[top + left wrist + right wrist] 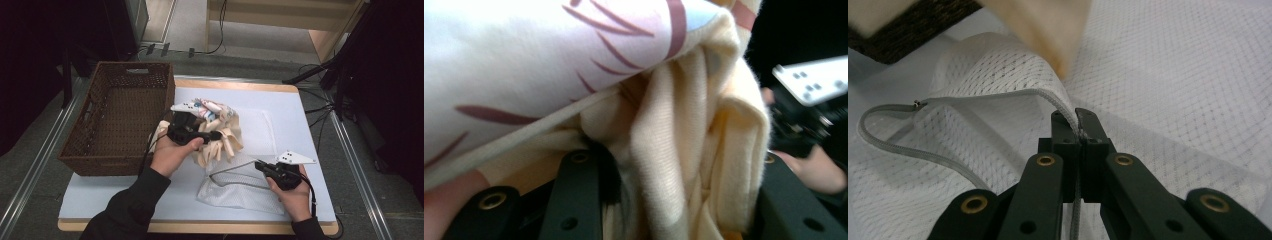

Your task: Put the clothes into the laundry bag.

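Your right tool is pinching the zipper edge of the mesh bag lying on the surface. Your left tool is gripping the cream garment above the bag's mouth; keep that mouth lifted wide while you are feeding the cloth in.

Both grippers, left gripper and right gripper, are black, each topped by a grey three-cornered plate with dark dots. Brass-ringed rivets show on the jaw links. Black cables trail from both. Dark long sleeves cover the forearms.
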### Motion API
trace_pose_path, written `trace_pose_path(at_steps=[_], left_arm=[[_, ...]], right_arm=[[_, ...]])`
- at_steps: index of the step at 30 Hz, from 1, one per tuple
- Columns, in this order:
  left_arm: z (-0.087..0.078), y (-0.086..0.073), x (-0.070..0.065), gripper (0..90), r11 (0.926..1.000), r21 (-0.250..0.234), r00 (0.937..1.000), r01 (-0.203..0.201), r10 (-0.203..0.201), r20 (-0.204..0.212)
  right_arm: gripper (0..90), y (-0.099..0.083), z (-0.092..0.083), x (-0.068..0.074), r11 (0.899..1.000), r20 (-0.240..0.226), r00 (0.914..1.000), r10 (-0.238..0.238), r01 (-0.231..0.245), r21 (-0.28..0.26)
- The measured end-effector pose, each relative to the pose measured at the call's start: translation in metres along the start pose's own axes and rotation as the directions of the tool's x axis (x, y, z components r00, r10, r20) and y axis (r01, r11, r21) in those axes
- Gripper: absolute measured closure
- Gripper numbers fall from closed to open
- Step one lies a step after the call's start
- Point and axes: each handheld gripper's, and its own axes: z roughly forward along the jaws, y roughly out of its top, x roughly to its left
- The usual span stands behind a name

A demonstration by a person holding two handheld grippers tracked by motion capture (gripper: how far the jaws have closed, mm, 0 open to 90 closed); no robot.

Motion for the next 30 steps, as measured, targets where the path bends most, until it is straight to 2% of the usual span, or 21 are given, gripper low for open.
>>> trace_pose_path(at_steps=[2, 5, 6, 7, 10, 14, 18, 21, 23, 24, 27, 30], left_arm=[[0.005, -0.010, -0.008, 60.3, 0.9999, 0.004, 0.9998, -0.017, 0.017, -0.012], [0.009, -0.030, -0.017, 60.2, 0.9998, -0.019, 0.9978, 0.011, -0.010, 0.066], [0.010, -0.036, -0.022, 60.2, 0.9999, -0.014, 0.9976, 0.003, -0.002, 0.070], [0.012, -0.043, -0.028, 60.1, 0.9997, -0.006, 0.9981, -0.023, 0.024, 0.057], [0.010, -0.055, -0.042, 59.8, 0.9979, -0.012, 0.9974, -0.063, 0.064, 0.032], [-0.008, -0.063, -0.053, 58.3, 0.9941, -0.083, 0.9972, -0.070, 0.071, 0.020], [-0.025, -0.069, -0.066, 56.8, 0.9869, -0.118, 0.9936, -0.110, 0.112, 0.010], [-0.021, -0.080, -0.073, 55.8, 0.9863, -0.084, 0.9897, -0.142, 0.143, 0.005], [-0.012, -0.090, -0.073, 55.1, 0.9880, -0.061, 0.9893, -0.142, 0.143, 0.025], [-0.004, -0.095, -0.072, 54.8, 0.9899, -0.035, 0.9890, -0.137, 0.139, 0.051], [0.017, -0.109, -0.070, 53.9, 0.9891, 0.017, 0.9846, -0.146, 0.144, 0.099], [0.041, -0.123, -0.068, 51.6, 0.9818, 0.067, 0.9809, -0.178, 0.171, 0.092]], right_arm=[[88.7, 0.000, 0.000, -0.001, 1.000, 0.006, 1.0000, 0.001, -0.001, 0.001], [88.7, 0.000, -0.001, -0.002, 1.000, 0.013, 0.9999, 0.006, -0.006, 0.003], [88.7, 0.000, 0.000, -0.003, 1.000, 0.015, 0.9999, 0.002, -0.002, 0.001], [88.7, -0.001, -0.001, -0.003, 1.000, 0.016, 0.9999, 0.005, -0.005, 0.003], [88.7, -0.001, 0.000, -0.003, 1.000, 0.019, 0.9998, 0.005, -0.005, 0.007], [88.8, -0.002, 0.000, -0.004, 1.000, 0.021, 0.9997, 0.010, -0.010, 0.012], [88.7, -0.002, 0.000, -0.005, 1.000, 0.022, 0.9996, 0.015, -0.015, 0.008], [88.8, -0.002, 0.002, -0.006, 1.000, 0.021, 0.9996, 0.018, -0.018, 0.013], [88.7, -0.002, 0.003, -0.006, 1.000, 0.028, 0.9994, 0.021, -0.021, 0.021], [88.7, -0.002, 0.004, -0.006, 1.000, 0.026, 0.9994, 0.022, -0.023, 0.021], [88.7, -0.002, 0.005, -0.006, 0.999, 0.033, 0.9991, 0.027, -0.027, 0.023], [88.7, -0.002, 0.007, -0.007, 0.999, 0.035, 0.9989, 0.032, -0.033, 0.028]])
